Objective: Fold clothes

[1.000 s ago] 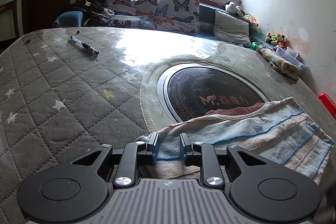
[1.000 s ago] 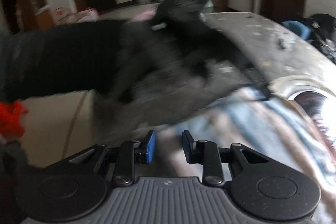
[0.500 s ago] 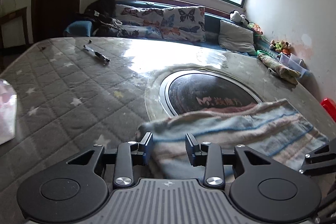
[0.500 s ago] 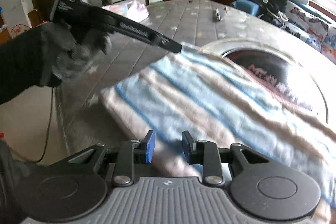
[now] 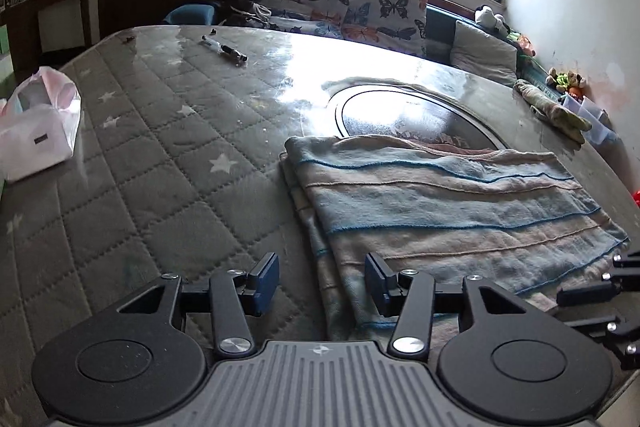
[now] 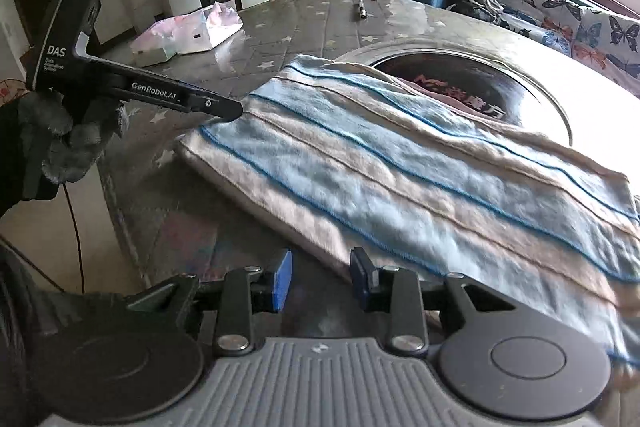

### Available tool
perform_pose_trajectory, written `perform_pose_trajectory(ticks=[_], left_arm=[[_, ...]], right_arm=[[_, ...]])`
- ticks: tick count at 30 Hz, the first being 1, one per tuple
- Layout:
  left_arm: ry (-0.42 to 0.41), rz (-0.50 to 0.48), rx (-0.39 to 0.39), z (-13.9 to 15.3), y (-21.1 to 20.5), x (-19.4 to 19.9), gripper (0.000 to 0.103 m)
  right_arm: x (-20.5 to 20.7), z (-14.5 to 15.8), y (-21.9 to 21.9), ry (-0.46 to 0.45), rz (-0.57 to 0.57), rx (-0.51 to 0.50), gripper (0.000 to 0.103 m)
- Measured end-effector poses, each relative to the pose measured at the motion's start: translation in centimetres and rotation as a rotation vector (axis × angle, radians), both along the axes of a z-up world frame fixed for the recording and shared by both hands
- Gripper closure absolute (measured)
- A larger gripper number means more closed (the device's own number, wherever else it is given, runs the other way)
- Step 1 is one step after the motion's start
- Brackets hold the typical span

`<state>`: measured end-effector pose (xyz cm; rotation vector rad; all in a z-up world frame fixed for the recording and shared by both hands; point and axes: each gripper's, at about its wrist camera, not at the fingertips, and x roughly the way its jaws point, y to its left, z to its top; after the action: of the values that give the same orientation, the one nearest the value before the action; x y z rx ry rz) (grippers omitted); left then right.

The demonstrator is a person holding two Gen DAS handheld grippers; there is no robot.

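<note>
A folded blue and beige striped cloth [image 5: 452, 203] lies flat on the grey quilted table [image 5: 132, 163], partly over a dark round inset [image 5: 400, 115]. It also shows in the right wrist view [image 6: 420, 179]. My left gripper [image 5: 322, 279] is open and empty, just above the cloth's near left corner. My right gripper [image 6: 320, 279] is open and empty at the cloth's near edge. In the right wrist view the left gripper [image 6: 224, 109] hovers at the cloth's far left corner, held by a gloved hand [image 6: 64, 143].
A white and pink plastic bag [image 5: 38, 123] lies at the table's left edge. A pen [image 5: 224, 47] lies at the far side. A rolled cloth [image 5: 552, 107] and plastic boxes sit at the right. A butterfly-patterned sofa [image 5: 360, 11] stands behind.
Both grippers have let go of the cloth, opened and drawn back. The cloth now lies folded and flat on the table.
</note>
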<state>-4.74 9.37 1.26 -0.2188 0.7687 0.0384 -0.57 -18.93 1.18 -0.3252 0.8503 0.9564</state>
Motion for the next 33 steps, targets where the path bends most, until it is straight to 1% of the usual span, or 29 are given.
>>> perform_pose_trajectory(ticks=[4,6,10,11,13,16,18,21,23,25,26,27,28,30,31,33], left_arm=[[0.011,0.035,-0.019,0.2,0.0,-0.3,0.052],[0.013,0.045,-0.022,0.3,0.0,-0.6,0.052],[0.026,0.045,-0.030,0.3,-0.4,-1.1,0.053],[0.029,0.042,-0.031,0.3,-0.6,-1.2,0.053],[0.036,0.043,-0.034,0.2,-0.7,-1.3,0.053],[0.040,0.050,-0.046,0.0,-0.6,-1.2,0.053],[0.042,0.050,-0.047,0.0,-0.6,-1.1,0.053],[0.046,0.051,-0.050,0.0,-0.6,-1.1,0.053],[0.049,0.055,-0.058,0.0,-0.5,-1.1,0.054],[0.052,0.057,-0.070,0.1,-0.5,-1.3,0.054],[0.054,0.057,-0.075,0.1,-0.5,-1.3,0.055],[0.056,0.052,-0.081,0.1,-0.5,-1.3,0.056],[0.058,0.045,-0.090,0.1,-0.6,-1.3,0.059],[0.062,0.032,-0.109,0.1,-0.7,-1.3,0.064],[0.063,0.027,-0.118,0.0,-0.8,-1.2,0.070],[0.065,0.020,-0.136,0.0,-0.9,-1.2,0.071]], right_arm=[[0.8,0.8,-1.6,-0.026,-0.087,0.055,0.071],[1.5,0.8,-1.8,-0.030,-0.123,0.070,0.071],[1.4,-0.2,-1.5,-0.011,-0.098,0.035,0.071],[1.2,-0.3,-1.5,-0.001,-0.086,0.032,0.069],[0.7,-0.5,-1.5,0.019,-0.063,0.028,0.068],[0.1,-0.2,-1.7,0.029,-0.039,0.031,0.069],[0.1,0.5,-1.9,-0.008,-0.053,0.041,0.069],[0.9,0.9,-2.1,-0.007,-0.093,0.080,0.069],[1.3,0.6,-1.8,-0.010,-0.105,0.082,0.069],[1.7,-0.2,-1.4,0.011,-0.100,0.066,0.069],[1.6,-0.6,-1.1,0.020,-0.089,0.056,0.066],[1.3,-0.7,-0.8,0.006,-0.073,0.048,0.065],[1.0,-0.8,-0.7,-0.005,-0.059,0.041,0.065],[0.9,-0.6,-0.6,0.004,-0.052,0.052,0.066],[1.0,-0.6,-0.7,0.005,-0.053,0.053,0.066],[1.1,-0.5,-0.9,0.008,-0.060,0.056,0.066]])
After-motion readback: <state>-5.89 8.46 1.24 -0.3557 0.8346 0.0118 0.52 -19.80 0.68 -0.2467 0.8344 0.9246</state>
